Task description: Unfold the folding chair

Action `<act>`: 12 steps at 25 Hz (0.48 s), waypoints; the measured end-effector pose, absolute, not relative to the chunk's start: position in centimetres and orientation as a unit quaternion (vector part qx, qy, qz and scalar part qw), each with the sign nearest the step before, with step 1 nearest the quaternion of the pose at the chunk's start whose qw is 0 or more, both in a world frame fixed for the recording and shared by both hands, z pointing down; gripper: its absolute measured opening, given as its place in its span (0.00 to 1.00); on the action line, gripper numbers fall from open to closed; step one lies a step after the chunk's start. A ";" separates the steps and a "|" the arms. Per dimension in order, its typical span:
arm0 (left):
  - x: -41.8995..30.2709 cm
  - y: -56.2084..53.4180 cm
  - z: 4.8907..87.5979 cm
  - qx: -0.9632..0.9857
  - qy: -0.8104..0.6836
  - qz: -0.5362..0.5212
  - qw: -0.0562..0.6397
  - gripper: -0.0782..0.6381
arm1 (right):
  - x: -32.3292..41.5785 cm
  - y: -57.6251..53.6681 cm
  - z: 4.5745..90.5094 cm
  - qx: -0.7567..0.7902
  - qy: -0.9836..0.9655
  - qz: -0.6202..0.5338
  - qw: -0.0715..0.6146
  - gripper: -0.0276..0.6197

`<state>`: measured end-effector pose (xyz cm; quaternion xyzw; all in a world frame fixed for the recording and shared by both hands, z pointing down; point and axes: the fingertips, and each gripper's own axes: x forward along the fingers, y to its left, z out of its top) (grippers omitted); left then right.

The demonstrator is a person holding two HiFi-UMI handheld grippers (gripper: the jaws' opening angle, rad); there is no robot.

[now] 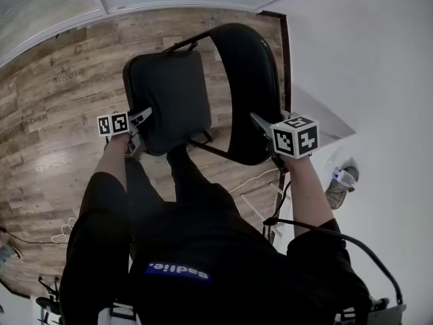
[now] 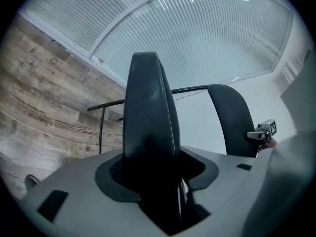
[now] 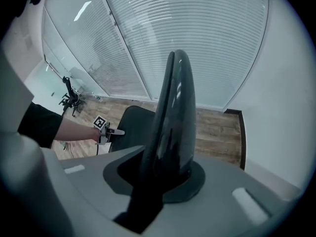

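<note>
The black folding chair stands on the wood floor in front of me, partly unfolded. Its padded seat is angled out to the left of the curved backrest. My left gripper is shut on the seat's near left edge, and that edge fills the space between the jaws of the left gripper. My right gripper is shut on the backrest's near edge. In the right gripper view, the backrest rises straight out of the right gripper. The seat and the left gripper show beyond it.
A white wall with a dark baseboard runs close along the chair's right side. Blinds over glass line the far side. Thin cables lie on the floor at my left. A shoe rests by the wall.
</note>
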<state>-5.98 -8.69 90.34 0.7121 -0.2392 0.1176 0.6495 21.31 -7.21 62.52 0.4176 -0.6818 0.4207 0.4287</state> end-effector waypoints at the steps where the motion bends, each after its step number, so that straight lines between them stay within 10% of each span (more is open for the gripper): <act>1: -6.7 -8.7 91.2 0.709 -0.239 0.116 0.654 0.40 | 21.2 -7.3 62.9 0.416 -0.683 0.423 0.426 0.16; 12: -12.7 -8.5 99.0 0.694 -0.223 0.077 0.681 0.44 | 19.8 -7.5 66.8 0.399 -0.694 0.444 0.403 0.16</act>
